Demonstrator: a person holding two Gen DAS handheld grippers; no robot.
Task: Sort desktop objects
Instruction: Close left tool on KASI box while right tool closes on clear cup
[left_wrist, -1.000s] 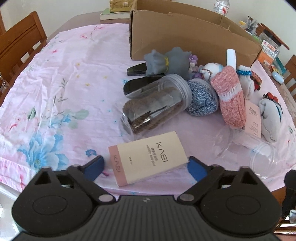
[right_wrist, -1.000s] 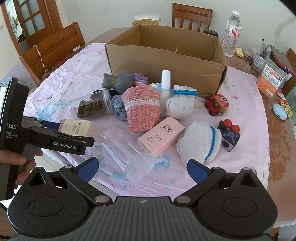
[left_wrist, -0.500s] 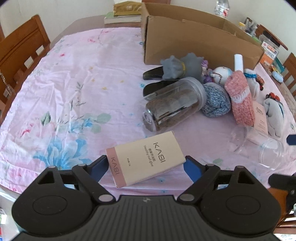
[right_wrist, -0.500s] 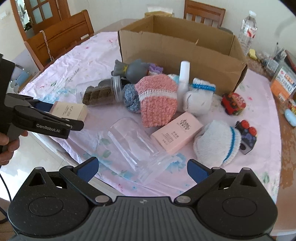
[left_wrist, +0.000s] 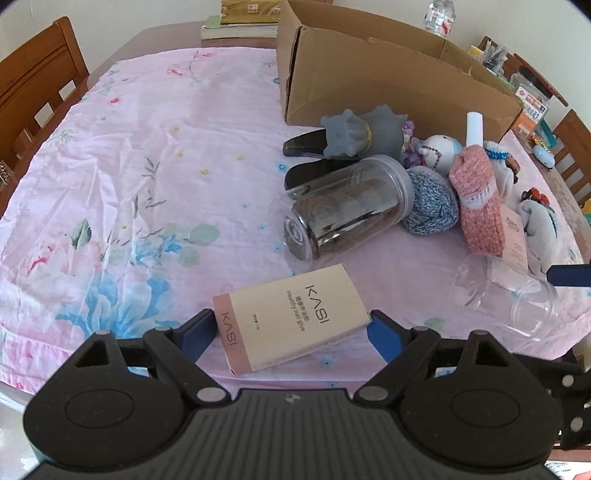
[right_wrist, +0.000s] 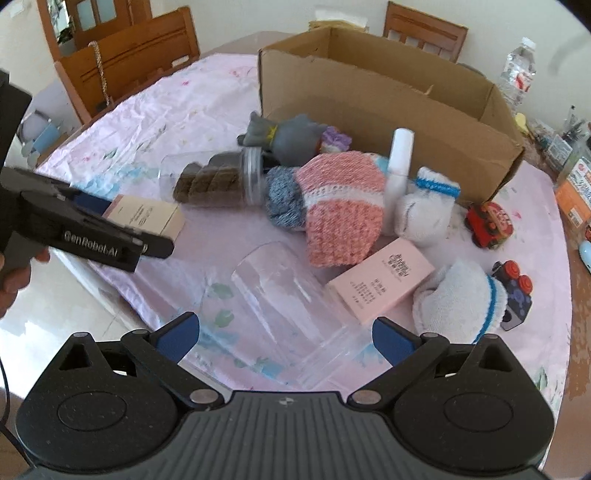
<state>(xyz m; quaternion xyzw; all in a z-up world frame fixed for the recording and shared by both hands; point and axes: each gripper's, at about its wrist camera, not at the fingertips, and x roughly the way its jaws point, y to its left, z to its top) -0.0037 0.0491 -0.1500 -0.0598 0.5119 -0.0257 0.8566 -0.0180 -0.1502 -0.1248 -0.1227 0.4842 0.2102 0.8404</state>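
Observation:
A beige and pink KASI box (left_wrist: 291, 317) lies flat on the pink flowered cloth (left_wrist: 147, 166) near the table's front edge. My left gripper (left_wrist: 291, 332) is open around it, one blue pad at each end of the box. A clear plastic cup (right_wrist: 280, 295) lies on its side further right, and my right gripper (right_wrist: 286, 336) stands open low over it, the cup between its fingers and untouched. In the left wrist view one blue right fingertip (left_wrist: 569, 275) shows beside the cup (left_wrist: 506, 295). A big open cardboard box (right_wrist: 369, 110) stands behind the clutter.
In a heap before the cardboard box: a jar of brown contents (left_wrist: 347, 210), a grey toy (right_wrist: 288, 136), a blue-grey knit ball (left_wrist: 430, 206), a pink knit hat (right_wrist: 340, 214), a white tube (right_wrist: 399, 162), a pink carton (right_wrist: 384, 280), white socks (right_wrist: 458, 299), toy cars (right_wrist: 489, 225). Wooden chairs (right_wrist: 129, 55) surround the table.
Both grippers have come in closer and lower. The KASI box now fills the gap between the left pads, and the clear cup sits further in between the right fingers. No object has moved.

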